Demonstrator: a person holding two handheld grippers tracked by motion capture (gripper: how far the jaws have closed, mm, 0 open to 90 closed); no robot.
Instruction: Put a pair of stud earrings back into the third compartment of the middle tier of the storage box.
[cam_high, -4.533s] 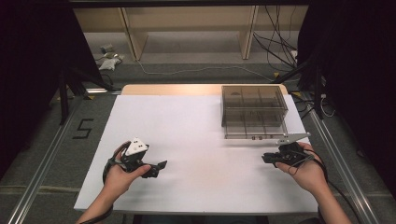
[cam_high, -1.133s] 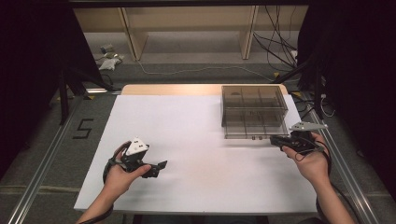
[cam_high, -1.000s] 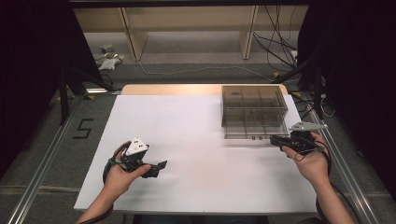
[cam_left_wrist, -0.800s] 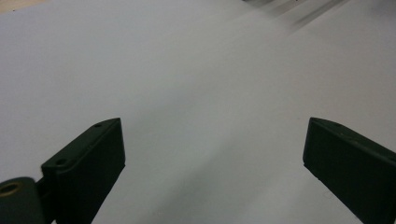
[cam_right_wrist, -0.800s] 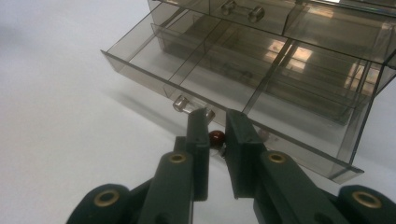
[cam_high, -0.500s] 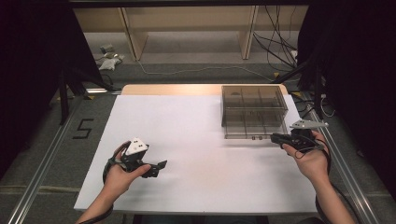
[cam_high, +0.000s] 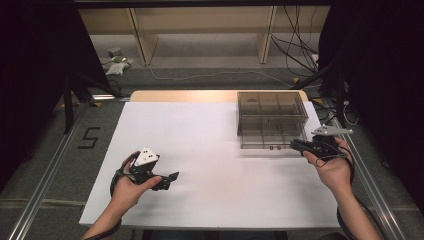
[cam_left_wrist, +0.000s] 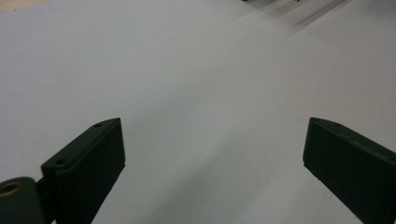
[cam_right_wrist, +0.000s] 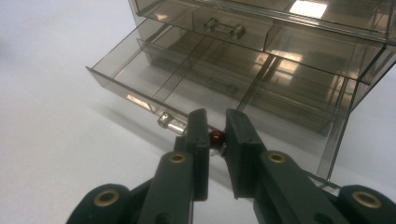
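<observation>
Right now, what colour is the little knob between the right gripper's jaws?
Dark red knob, clearest in the right gripper view.

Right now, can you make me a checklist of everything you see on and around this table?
Surface: white table top, bare in the middle, with a wooden strip along the far edge.
Job's things: smoky see-through drawer box at the far right; its bottom drawer is pulled partly out, and its clear handle sits between the right gripper's jaws.
Clutter: nothing seen on the table.
Grippers: right gripper shut on the handle; left gripper open, over bare table.
Cables: a black cable loops from each gripper; more cables lie on the floor behind.
Surroundings: wooden shelf legs, a floor mark 5, metal rails.
</observation>
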